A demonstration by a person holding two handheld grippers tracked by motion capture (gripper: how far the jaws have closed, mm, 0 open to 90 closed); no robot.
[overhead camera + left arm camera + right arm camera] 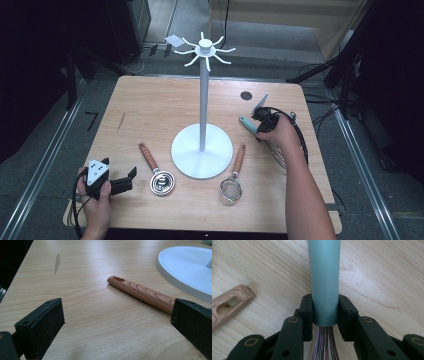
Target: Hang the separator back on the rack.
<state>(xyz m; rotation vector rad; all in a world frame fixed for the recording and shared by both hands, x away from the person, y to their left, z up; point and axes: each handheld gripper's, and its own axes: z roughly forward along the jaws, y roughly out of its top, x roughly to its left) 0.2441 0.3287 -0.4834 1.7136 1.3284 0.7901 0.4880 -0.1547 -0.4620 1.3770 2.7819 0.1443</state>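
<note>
You get even overhead light on the tabletop (150, 100) in the high view; its pale wood reads bright while the room on both sides drops to near black. The white stand (202, 145) throws only a faint, soft shadow around its base. The high view is slightly soft and grainy throughout. In the left gripper view a broad pale sheen runs across the wood grain, and the near black pads look a little soft. In the right gripper view the teal handle (324, 277) shows smooth shading without hard glare, the wood stays sharp, and the whisk wires (324, 345) sit in shadow.
</note>
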